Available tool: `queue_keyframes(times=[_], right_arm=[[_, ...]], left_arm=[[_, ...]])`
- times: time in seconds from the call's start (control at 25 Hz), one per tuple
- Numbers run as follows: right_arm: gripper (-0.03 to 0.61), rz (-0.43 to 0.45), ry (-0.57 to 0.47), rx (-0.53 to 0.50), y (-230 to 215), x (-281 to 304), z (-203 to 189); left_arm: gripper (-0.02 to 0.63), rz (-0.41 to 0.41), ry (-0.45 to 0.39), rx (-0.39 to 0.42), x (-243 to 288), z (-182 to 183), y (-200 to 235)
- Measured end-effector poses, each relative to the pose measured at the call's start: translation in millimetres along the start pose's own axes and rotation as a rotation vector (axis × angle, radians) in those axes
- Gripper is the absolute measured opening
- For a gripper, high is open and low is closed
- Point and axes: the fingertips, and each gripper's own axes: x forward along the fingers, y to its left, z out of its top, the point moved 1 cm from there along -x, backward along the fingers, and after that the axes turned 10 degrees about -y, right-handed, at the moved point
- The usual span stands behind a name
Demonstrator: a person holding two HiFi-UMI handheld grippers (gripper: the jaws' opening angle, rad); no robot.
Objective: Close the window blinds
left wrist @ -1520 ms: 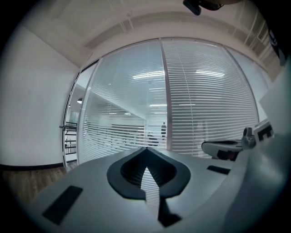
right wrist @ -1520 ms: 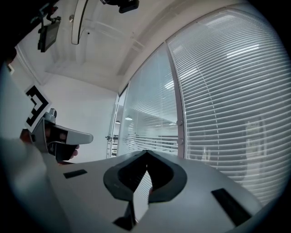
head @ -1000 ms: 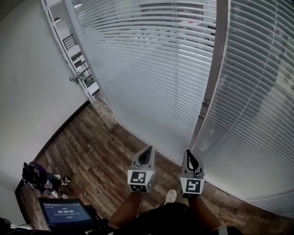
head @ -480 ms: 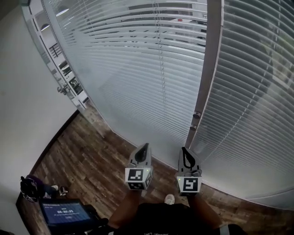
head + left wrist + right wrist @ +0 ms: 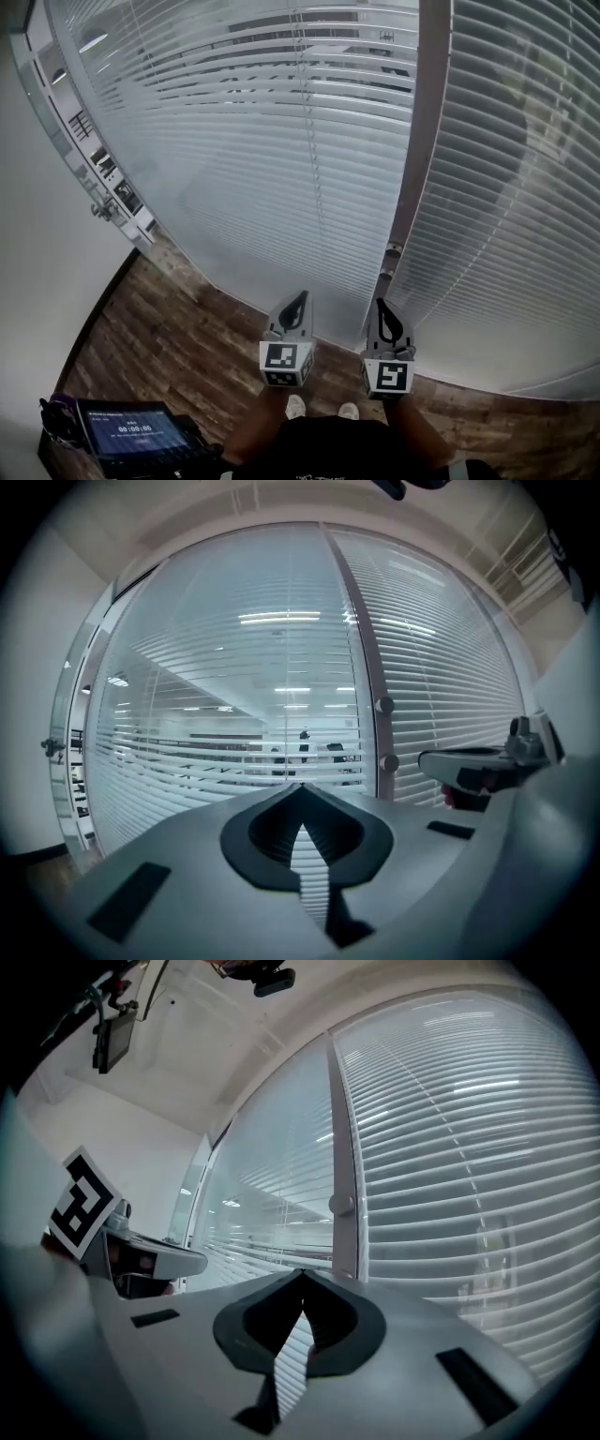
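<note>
White slatted blinds hang behind a glass wall, split by a grey post [image 5: 424,141]. In the left panel [image 5: 281,141] the slats stand partly open, and an office shows through them in the left gripper view. The slats of the right panel [image 5: 516,187] look flatter and let less through. Two round knobs [image 5: 384,705] sit on the post, one above the other. My left gripper [image 5: 298,300] and right gripper [image 5: 382,307] are side by side, level, pointing at the post's lower part and short of the glass. Both are shut with nothing in them, as the gripper views show [image 5: 300,787] [image 5: 303,1273].
The floor [image 5: 159,319] is dark wood planks. A white wall [image 5: 37,281] runs along the left, with a glass door and its handle [image 5: 99,208] at the corner. A small screen on a stand [image 5: 127,433] is at my lower left. The person's shoes [image 5: 296,405] show below the grippers.
The person and both grippers have come closer to the blinds. The post and knobs look nearer, and the dark bag on the floor at the left has slid out of sight.
</note>
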Motion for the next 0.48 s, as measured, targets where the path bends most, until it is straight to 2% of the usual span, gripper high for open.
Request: queue_keyframes(times=[0.2,0.48], right_arm=[[0.003,-0.084,0.005,-0.046,-1,13,3],[0.003,-0.212,0.041,-0.015,-16,24,-33]], left_arm=[[0.0,-0.084,-0.029,-0.013,22,2,11],[0.0,-0.184,-0.054,-0.002,53,-25,14]])
